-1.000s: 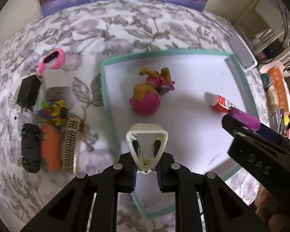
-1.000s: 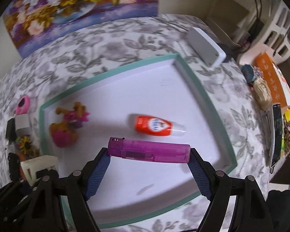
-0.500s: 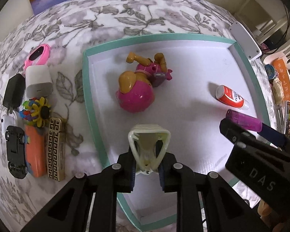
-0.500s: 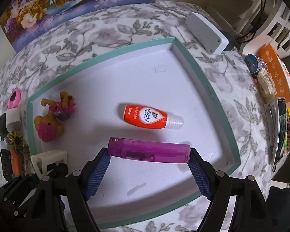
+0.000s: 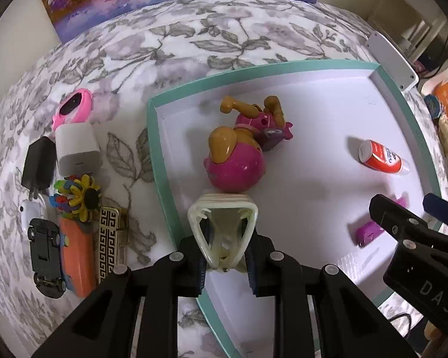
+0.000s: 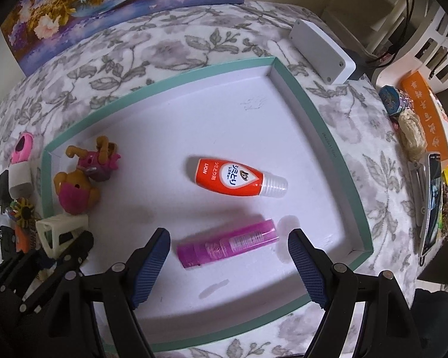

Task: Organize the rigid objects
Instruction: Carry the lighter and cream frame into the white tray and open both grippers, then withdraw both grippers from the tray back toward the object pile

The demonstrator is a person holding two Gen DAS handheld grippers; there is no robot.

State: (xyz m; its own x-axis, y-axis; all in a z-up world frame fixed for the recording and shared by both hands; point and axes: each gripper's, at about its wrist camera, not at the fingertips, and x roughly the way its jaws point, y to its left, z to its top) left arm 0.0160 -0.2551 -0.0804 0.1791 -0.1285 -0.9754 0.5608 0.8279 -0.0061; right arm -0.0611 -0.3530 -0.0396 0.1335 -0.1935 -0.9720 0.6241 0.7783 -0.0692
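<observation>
clip: cream, ribbed, triangular hollow frame (image 5: 223, 223); hard plastic by the look; it sits over the tray's left edge, near the front-left corner, its far flat side touching or just short of the toy, I cannot tell which
clip axis: wide end points away from the left gripper, narrow end lies back between the blue pads
left gripper: clamped on the clip's narrow end (image 5: 225, 261); this hand is the nearer one to the left edge, so setting the clip down there looks like the coming move
toy: glossy pink ball-shaped body with tan limbs (image 5: 239, 152), lying directly beyond the clip near the tray's left edge; likely to roll if nudged
lighter: translucent magenta, long and slim (image 6: 227, 244), lying flat near the tray's front edge; long axis runs across the right gripper, slightly tilted, far end to the right
right gripper: spread wide, holding nothing (image 6: 228, 264); the lighter lies between its textured blue pads and apart from both
tube: orange with a clear ribbed cap (image 6: 239, 177), just beyond the lighter, roughly parallel to it
tray: shallow, white matte floor, teal rim (image 6: 322, 132)
loose things: row of small items on the floral cloth (image 5: 74, 197), beside the tray's left edge
</observation>
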